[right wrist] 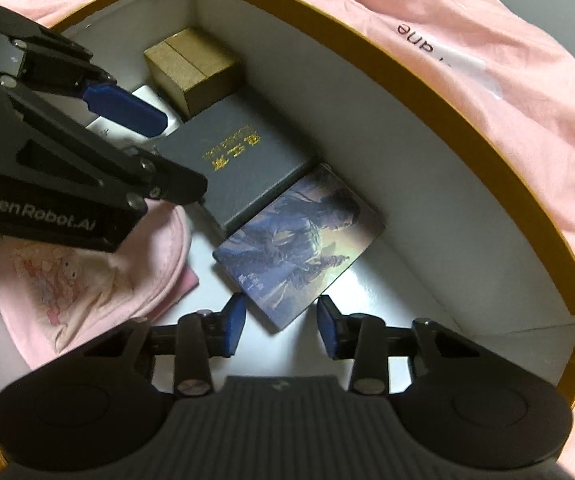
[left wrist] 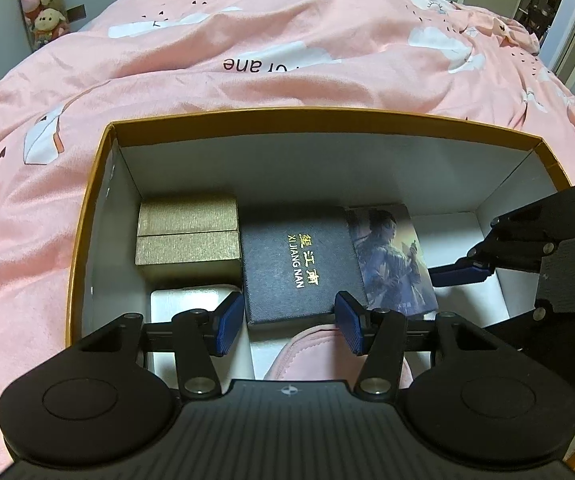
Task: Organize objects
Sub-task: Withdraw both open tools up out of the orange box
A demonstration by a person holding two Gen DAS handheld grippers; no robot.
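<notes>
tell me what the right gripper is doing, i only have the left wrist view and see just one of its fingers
Observer: The right gripper is open. The near corner of the illustrated box lies between its pads, not pinched.
Operator: and the pink thing under my gripper, what is it
Observer: A pink fabric item, perhaps a cap, with a faint pink print on it. It lies on the floor of the big box, beside the dark box.
</notes>
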